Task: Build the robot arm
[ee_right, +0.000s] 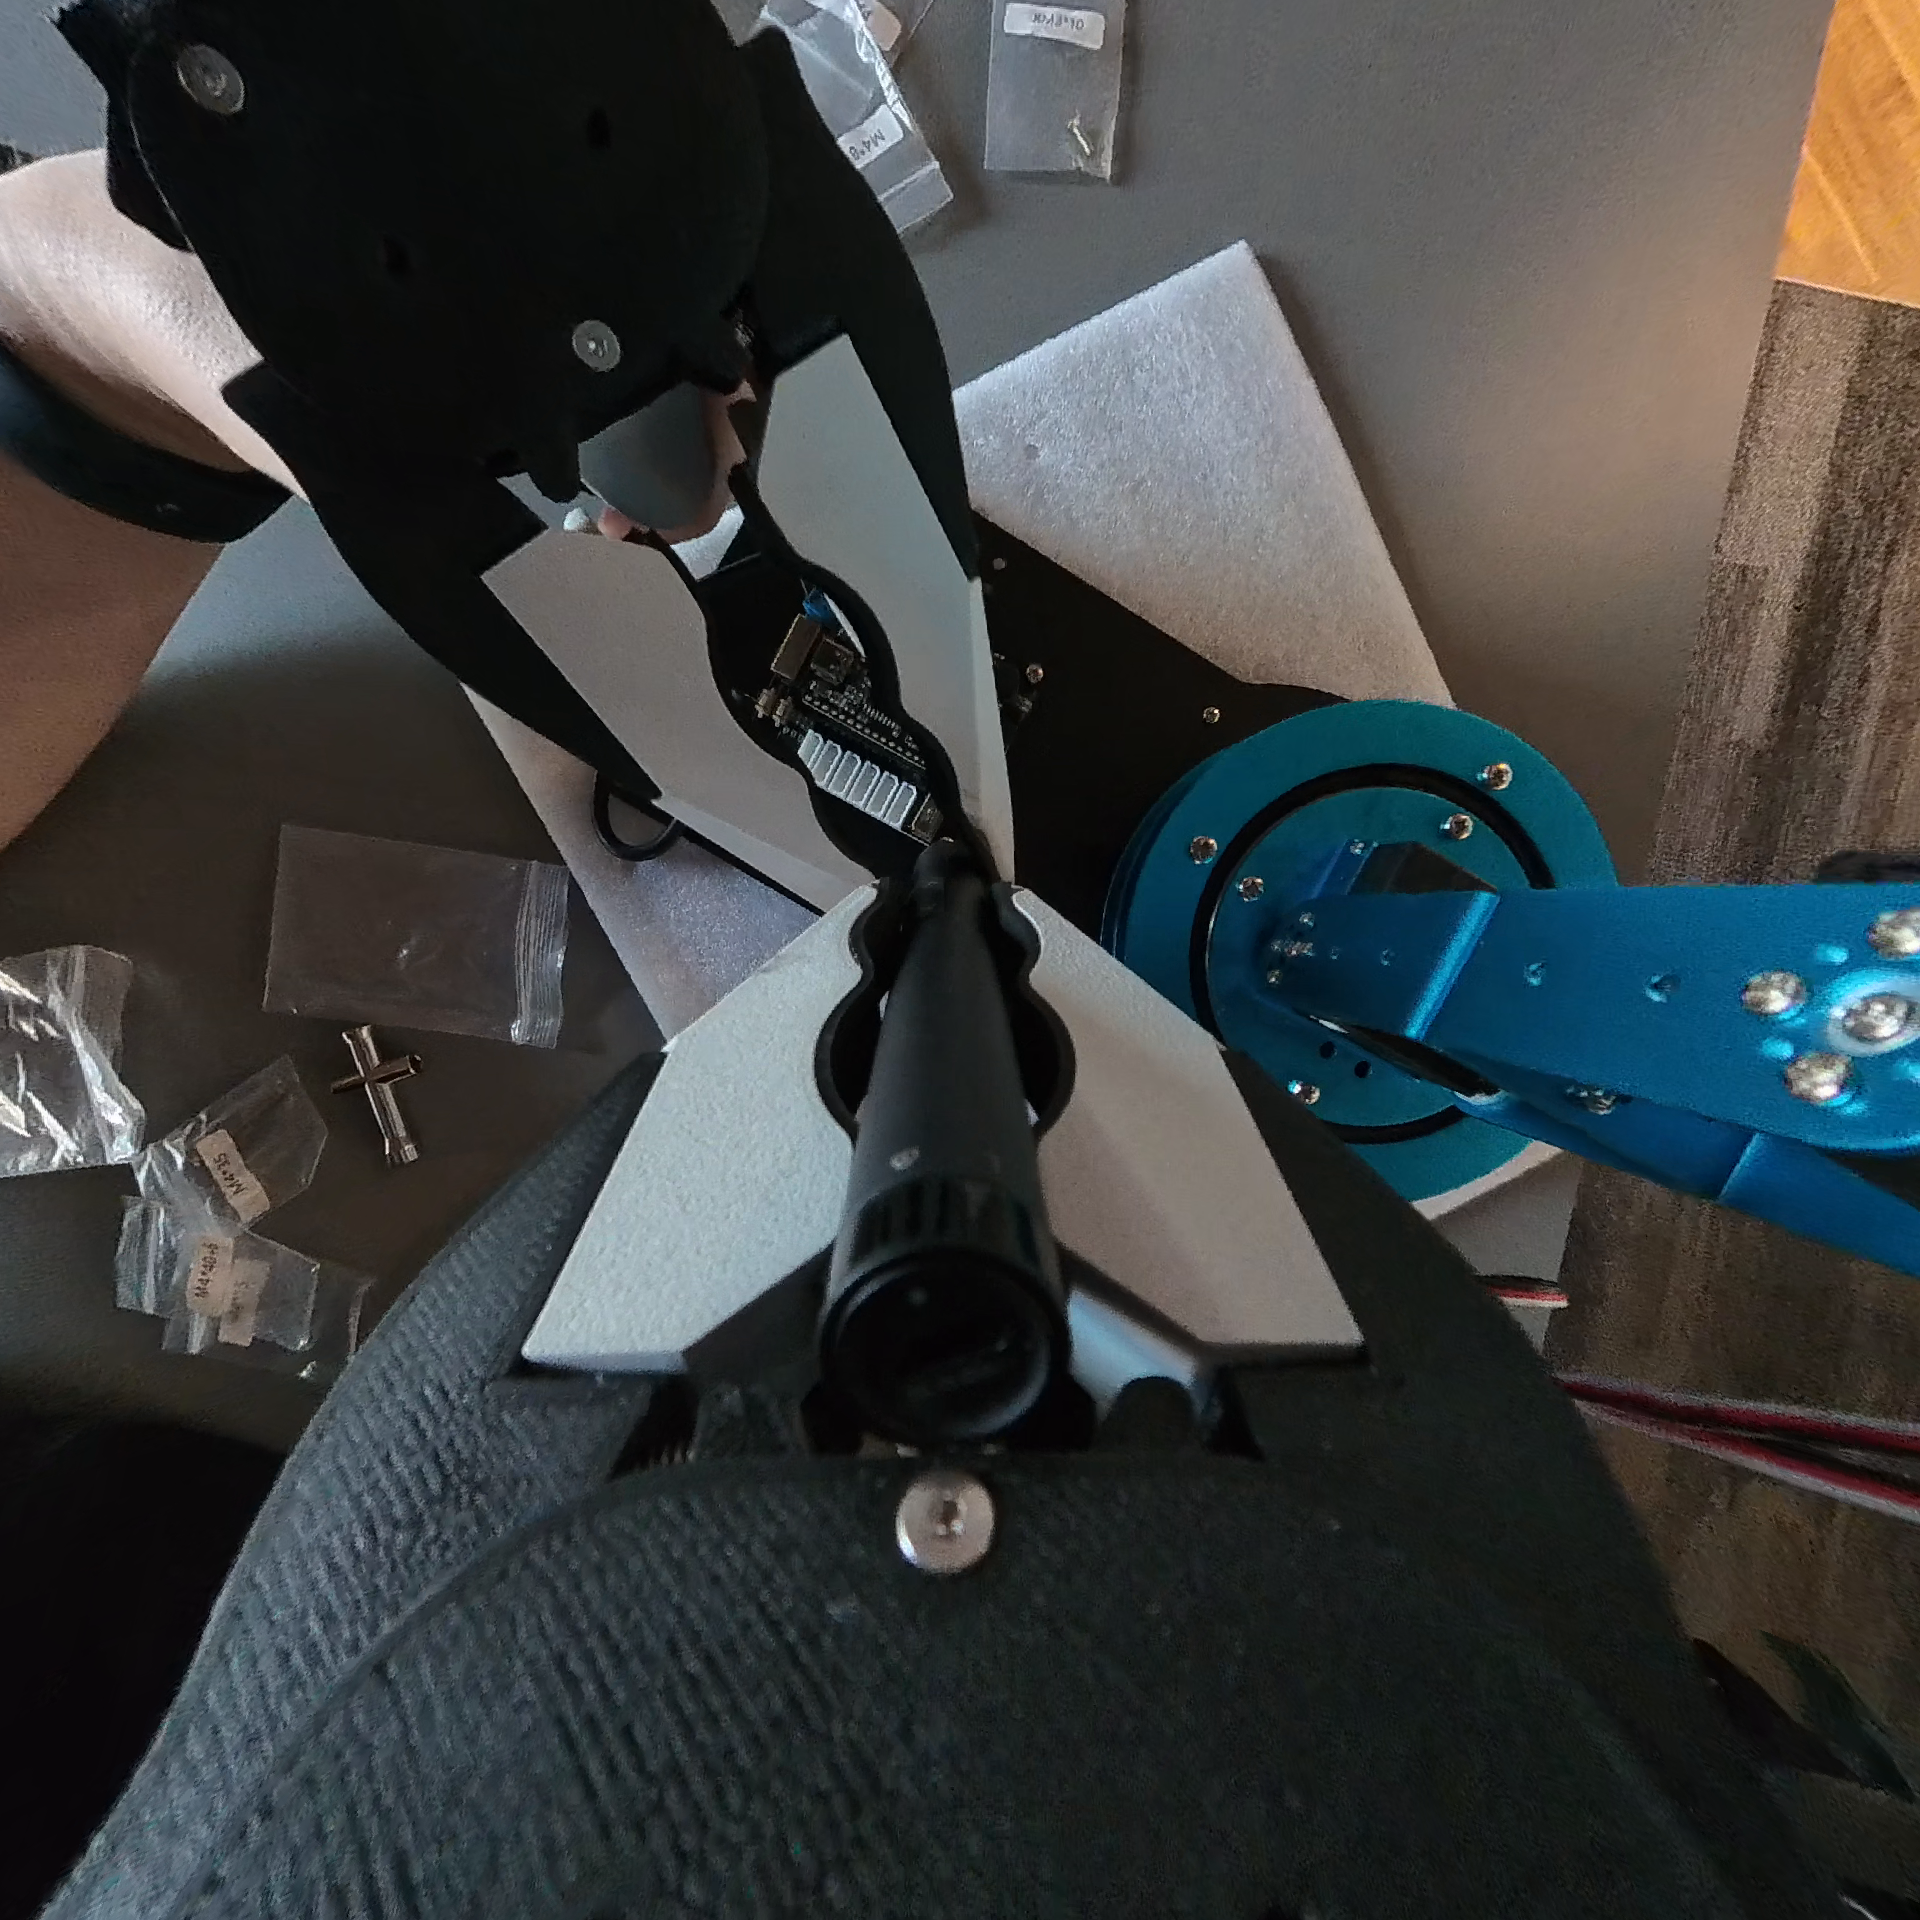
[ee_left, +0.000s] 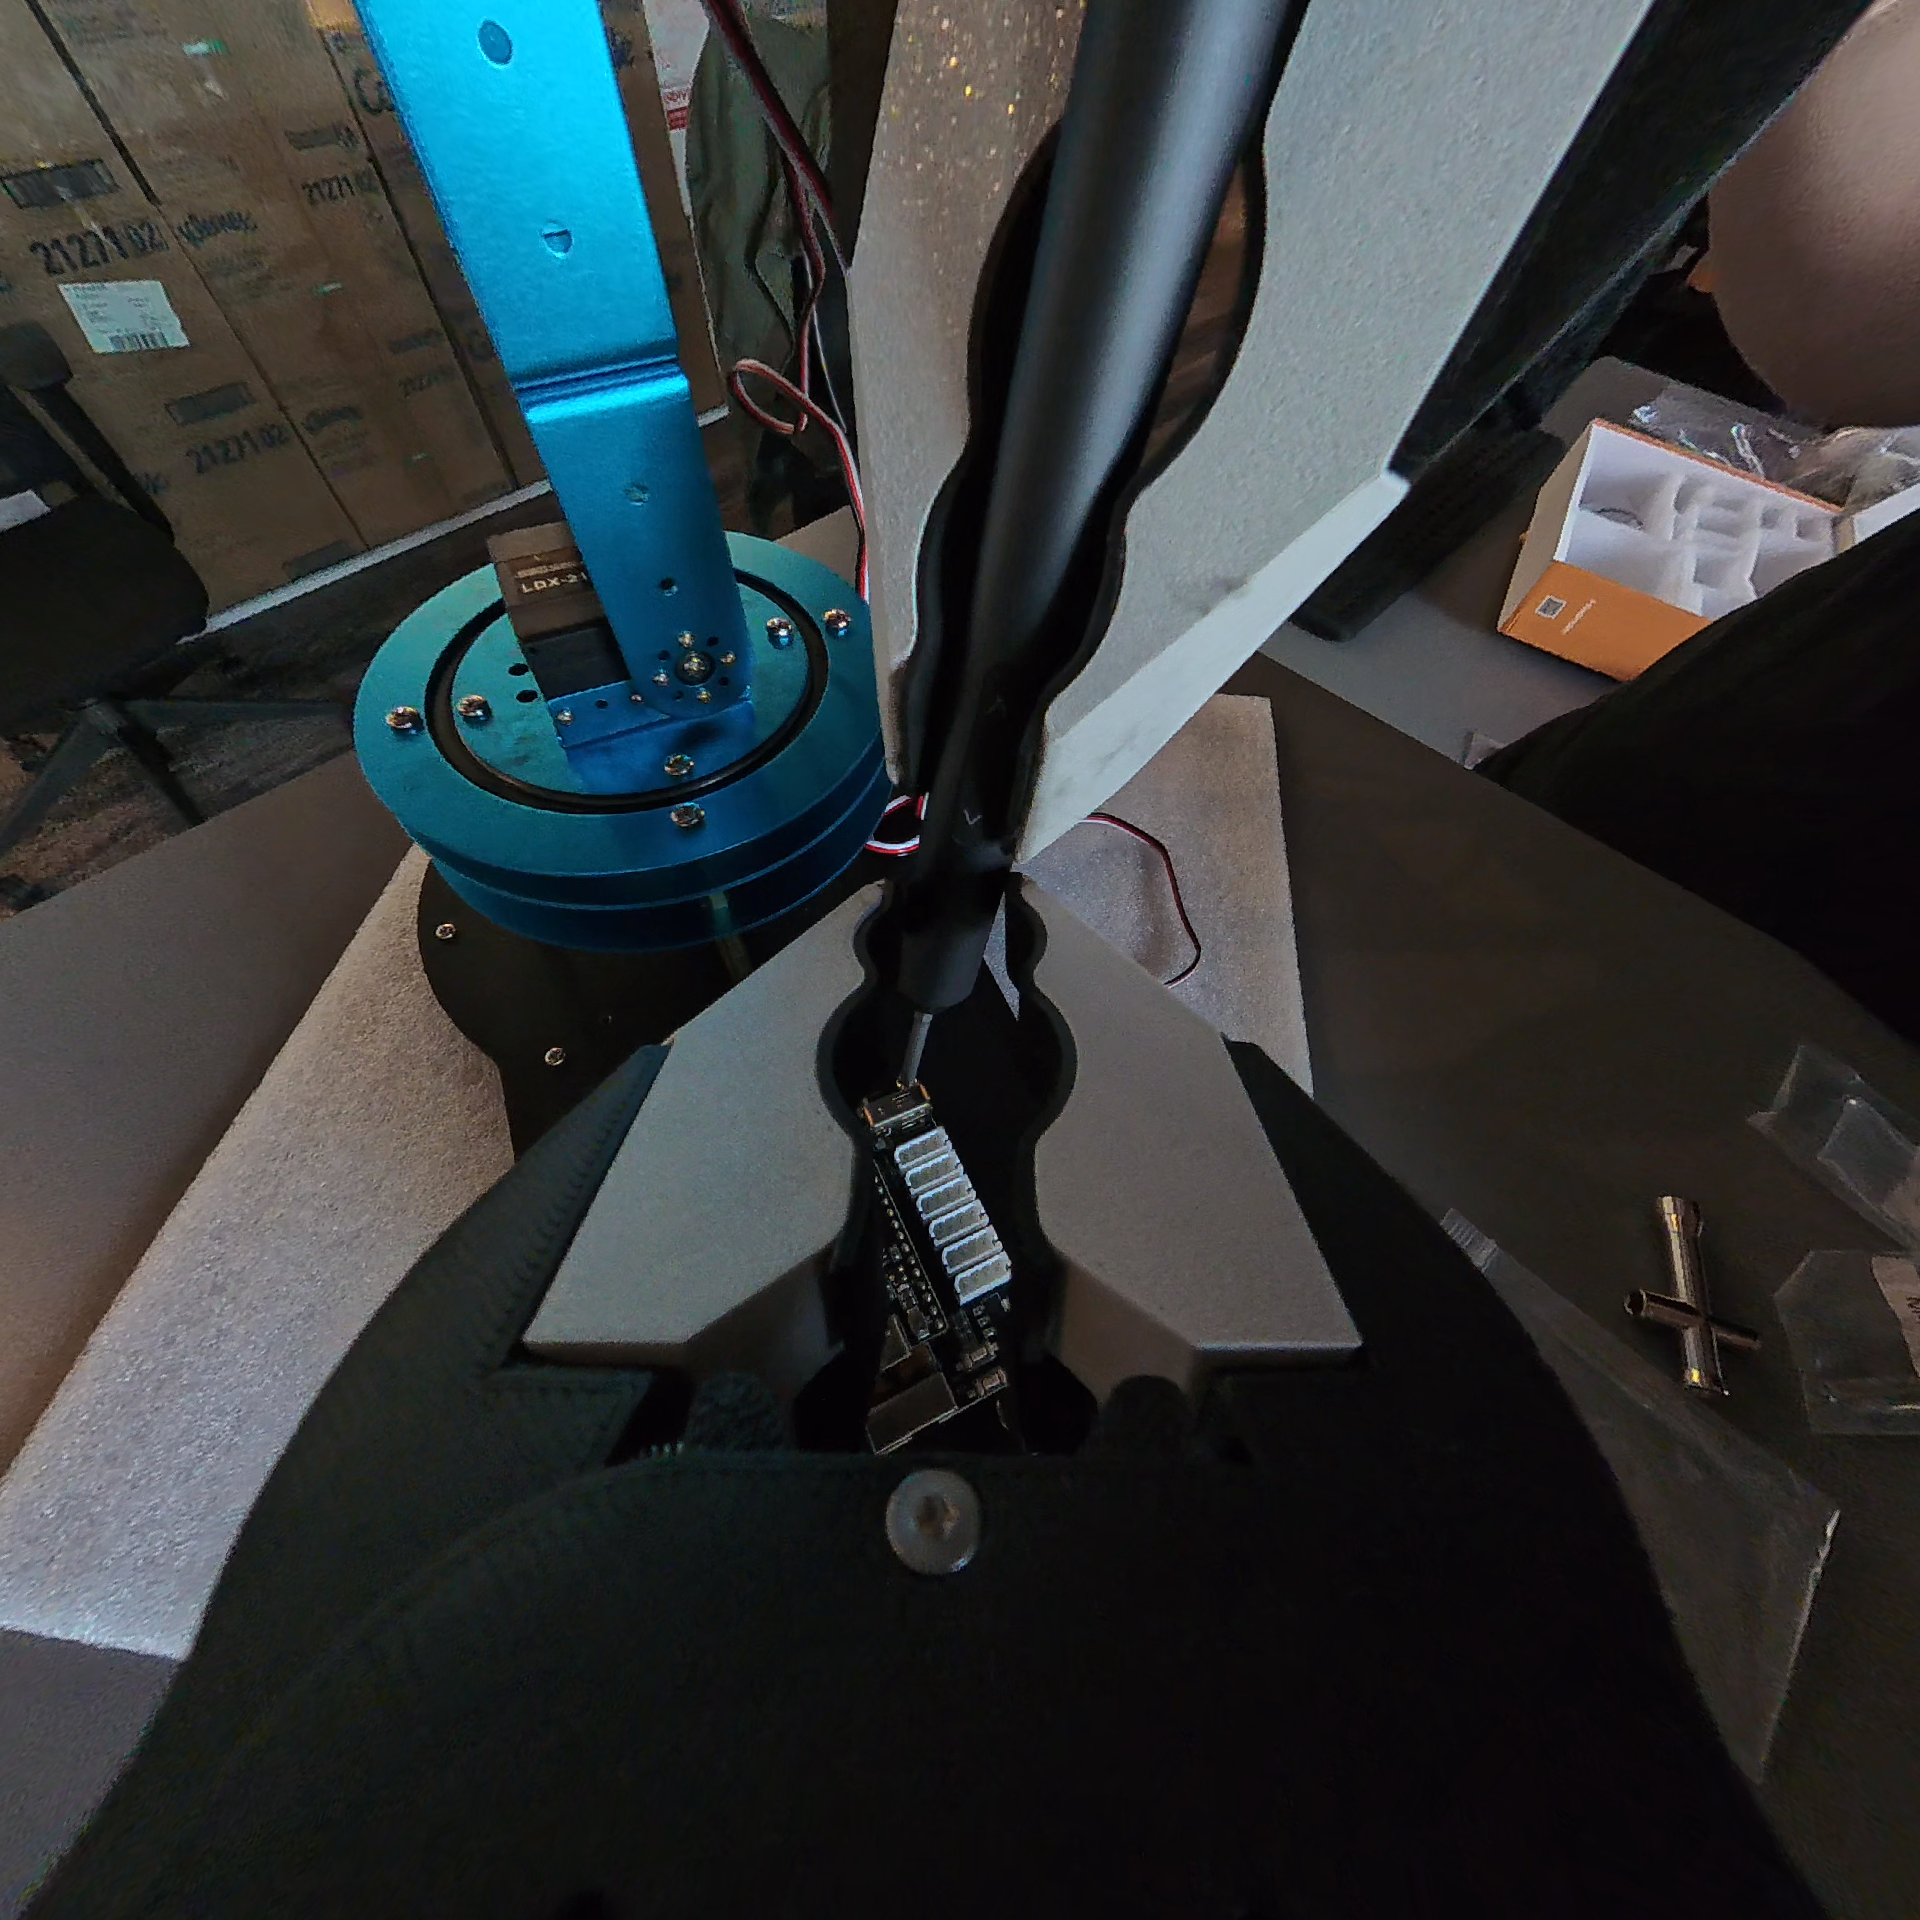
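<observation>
My left gripper [ee_left: 940, 896] is shut on a small black circuit board [ee_left: 940, 1226] with a row of white connectors, held in the hollow between its white pads [ee_left: 707, 1174]. The board sits low over a black base plate [ee_left: 540, 997]. My right gripper [ee_right: 940, 883] is shut on a black screwdriver [ee_right: 935, 1143]. The screwdriver tip [ee_left: 914, 1049] touches the far end of the board. In the right wrist view the left gripper [ee_right: 966, 831] reaches in from the upper left around the board [ee_right: 852, 727]. A blue round turntable base [ee_left: 623, 831] carries a blue arm link [ee_left: 561, 260].
White foam sheet [ee_right: 1143, 416] lies under the base plate [ee_right: 1091, 665]. A metal cross wrench [ee_right: 379, 1081] and several small plastic bags [ee_right: 416, 935] lie on the grey table. An orange and white box [ee_left: 1662, 551] stands at the back right. Red, white and black wires [ee_left: 821, 416] hang near the arm. Both grippers' tips are close together, under 4 cm apart.
</observation>
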The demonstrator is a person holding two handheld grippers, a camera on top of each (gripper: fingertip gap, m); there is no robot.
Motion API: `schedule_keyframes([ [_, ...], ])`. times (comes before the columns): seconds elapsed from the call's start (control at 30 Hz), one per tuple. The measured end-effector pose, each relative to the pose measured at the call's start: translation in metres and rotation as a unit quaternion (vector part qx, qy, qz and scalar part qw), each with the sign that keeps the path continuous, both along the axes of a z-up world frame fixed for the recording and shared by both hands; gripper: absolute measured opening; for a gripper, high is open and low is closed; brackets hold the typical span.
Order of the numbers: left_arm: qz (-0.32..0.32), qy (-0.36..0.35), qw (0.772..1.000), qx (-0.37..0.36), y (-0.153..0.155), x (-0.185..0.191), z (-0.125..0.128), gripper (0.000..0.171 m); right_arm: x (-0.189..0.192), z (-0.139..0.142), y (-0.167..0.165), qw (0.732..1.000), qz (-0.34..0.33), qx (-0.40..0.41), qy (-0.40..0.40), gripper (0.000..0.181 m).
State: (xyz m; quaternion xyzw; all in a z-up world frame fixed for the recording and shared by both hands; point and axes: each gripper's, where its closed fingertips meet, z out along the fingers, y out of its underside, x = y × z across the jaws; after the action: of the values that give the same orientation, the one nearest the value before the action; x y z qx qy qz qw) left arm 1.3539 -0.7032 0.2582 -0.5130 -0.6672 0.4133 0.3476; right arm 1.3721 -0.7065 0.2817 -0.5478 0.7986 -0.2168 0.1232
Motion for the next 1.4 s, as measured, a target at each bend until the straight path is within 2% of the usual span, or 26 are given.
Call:
schedule_keyframes([
  [0.2,0.0,0.004,1.0,0.025,0.001,0.003,-0.004,0.019,0.006,0.0,0.001,1.0,0.015,0.002,0.026,0.018],
  [0.6,0.003,0.001,1.0,0.023,-0.001,0.004,-0.006,0.018,0.013,0.0,-0.001,0.995,0.034,0.024,0.088,0.018],
  [1.17,0.009,0.004,1.0,0.023,-0.003,0.006,-0.006,0.018,0.017,0.0,-0.002,0.993,0.053,0.022,0.101,0.018],
  [1.23,0.006,0.009,1.0,0.022,-0.002,0.006,-0.003,0.02,0.017,0.0,-0.002,0.993,0.055,0.021,0.102,0.018],
  [1.33,-0.002,0.051,0.999,0.018,0.001,0.004,0.014,0.027,0.017,0.0,-0.003,0.993,0.059,0.02,0.101,0.019],
  [1.4,-0.001,0.047,0.999,0.016,0.0,0.003,0.013,0.027,0.017,0.0,-0.002,0.992,0.065,0.021,0.103,0.019],
])
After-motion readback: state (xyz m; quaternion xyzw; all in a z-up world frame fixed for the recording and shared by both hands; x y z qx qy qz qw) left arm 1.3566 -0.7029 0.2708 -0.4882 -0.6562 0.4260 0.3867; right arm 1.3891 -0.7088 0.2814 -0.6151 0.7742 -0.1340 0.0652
